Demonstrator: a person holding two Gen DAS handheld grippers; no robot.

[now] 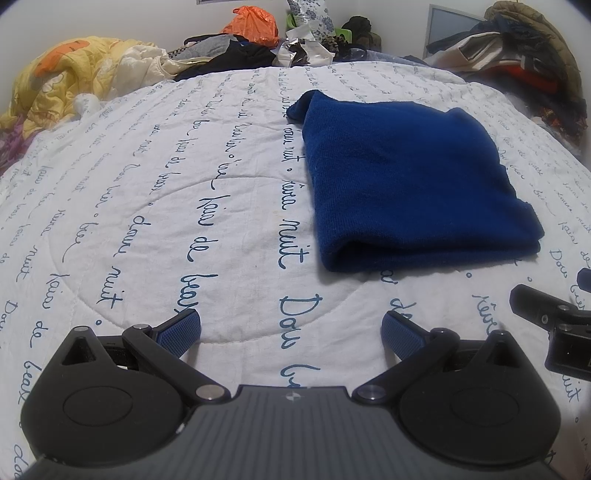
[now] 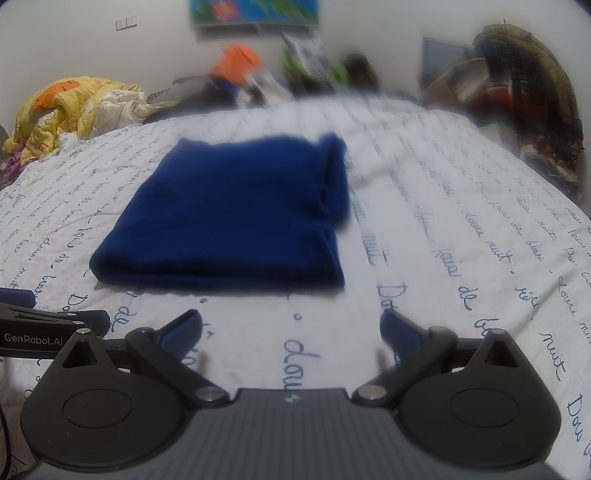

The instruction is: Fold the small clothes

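Note:
A dark blue knit garment [image 1: 413,184] lies folded into a rough rectangle on the white quilt [image 1: 166,184] printed with blue script. It also shows in the right wrist view [image 2: 236,218], blurred. My left gripper [image 1: 291,330] is open and empty, hovering over the quilt just short of the garment's near left corner. My right gripper [image 2: 290,330] is open and empty, short of the garment's near right corner. Each gripper shows at the edge of the other's view: the right one in the left wrist view [image 1: 554,321] and the left one in the right wrist view [image 2: 40,325].
A yellow and orange blanket [image 1: 62,77] is bunched at the far left of the bed. A heap of clothes and an orange bag [image 1: 253,24] lies along the far edge. Coats and bags [image 1: 524,55] pile up at the far right.

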